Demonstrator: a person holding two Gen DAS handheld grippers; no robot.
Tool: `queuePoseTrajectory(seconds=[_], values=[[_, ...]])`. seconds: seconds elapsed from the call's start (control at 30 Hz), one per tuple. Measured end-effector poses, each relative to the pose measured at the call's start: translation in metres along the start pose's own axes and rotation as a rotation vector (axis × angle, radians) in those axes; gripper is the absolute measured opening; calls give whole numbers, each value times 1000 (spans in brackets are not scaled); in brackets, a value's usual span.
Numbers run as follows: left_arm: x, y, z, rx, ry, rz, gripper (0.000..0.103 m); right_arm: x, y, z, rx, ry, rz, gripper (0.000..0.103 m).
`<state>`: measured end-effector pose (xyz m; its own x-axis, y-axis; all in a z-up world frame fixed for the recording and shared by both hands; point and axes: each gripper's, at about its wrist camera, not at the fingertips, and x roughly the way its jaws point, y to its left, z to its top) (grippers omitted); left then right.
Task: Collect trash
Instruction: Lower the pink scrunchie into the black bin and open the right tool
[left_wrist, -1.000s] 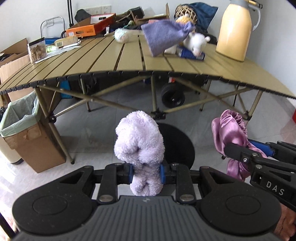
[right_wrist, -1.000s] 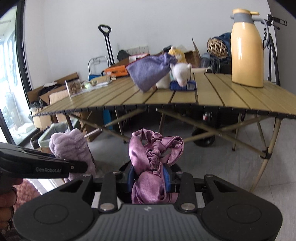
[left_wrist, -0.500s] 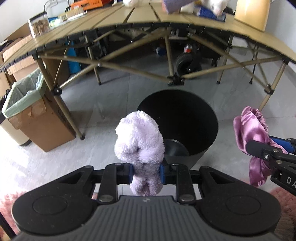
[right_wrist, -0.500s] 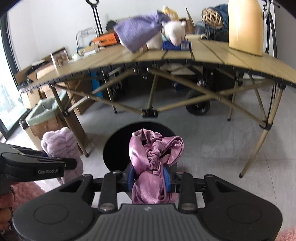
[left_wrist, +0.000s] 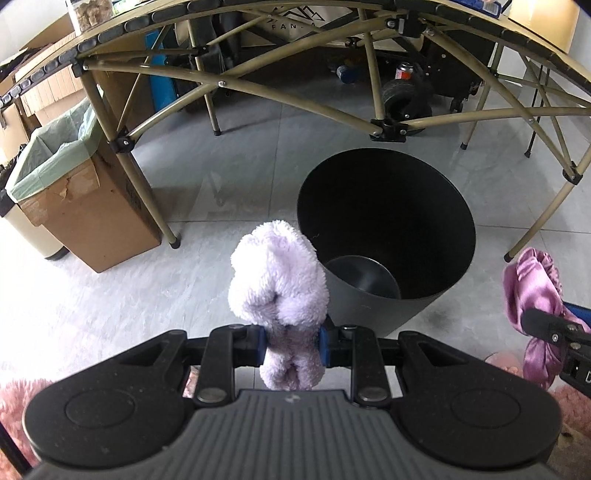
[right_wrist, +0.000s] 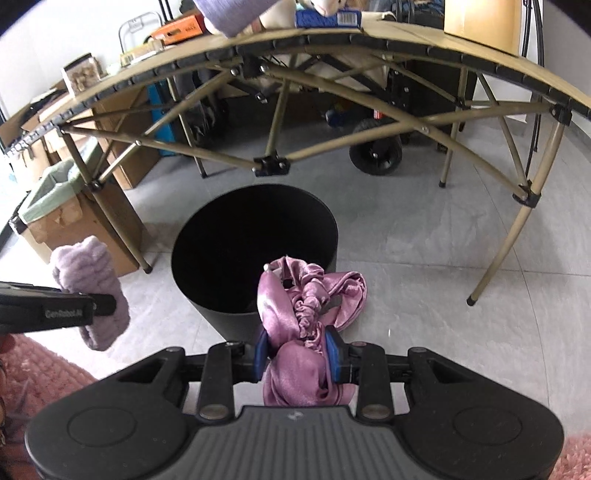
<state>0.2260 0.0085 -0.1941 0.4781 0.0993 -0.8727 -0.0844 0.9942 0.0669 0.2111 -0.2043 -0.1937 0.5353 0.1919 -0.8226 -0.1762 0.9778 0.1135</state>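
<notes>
My left gripper (left_wrist: 291, 347) is shut on a fluffy lilac cloth (left_wrist: 280, 288), held just short of the near rim of a round black bin (left_wrist: 388, 206) on the grey floor. The bin's dark inside shows only its bare bottom. My right gripper (right_wrist: 295, 354) is shut on a crumpled pink satin cloth (right_wrist: 306, 306), also near the bin (right_wrist: 255, 236) and just at its near rim. Each view catches the other gripper: the pink satin cloth (left_wrist: 535, 291) at the right edge, the lilac cloth (right_wrist: 92, 280) at the left.
A folding table (right_wrist: 406, 48) with tan legs (left_wrist: 373, 88) spans the room behind the bin. A cardboard box lined with a green bag (left_wrist: 74, 184) stands at the left by a table leg. A black wheel (right_wrist: 376, 155) sits under the table. Pink shaggy rug (right_wrist: 44, 373) lies beneath me.
Both grippers have sunk and tipped downward with their cloths. The tabletop has slid out of view at the top and the black bin has come fully into view below.
</notes>
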Motion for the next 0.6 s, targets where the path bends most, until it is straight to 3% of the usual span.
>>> queuePoseTrajectory(seconds=[0.27, 0.6], values=[[13, 11, 6, -37, 28, 28, 26, 10, 1, 3, 9, 20, -22, 31], [19, 14, 14, -51, 25, 32, 26, 9, 10, 16, -28, -33, -20, 31]])
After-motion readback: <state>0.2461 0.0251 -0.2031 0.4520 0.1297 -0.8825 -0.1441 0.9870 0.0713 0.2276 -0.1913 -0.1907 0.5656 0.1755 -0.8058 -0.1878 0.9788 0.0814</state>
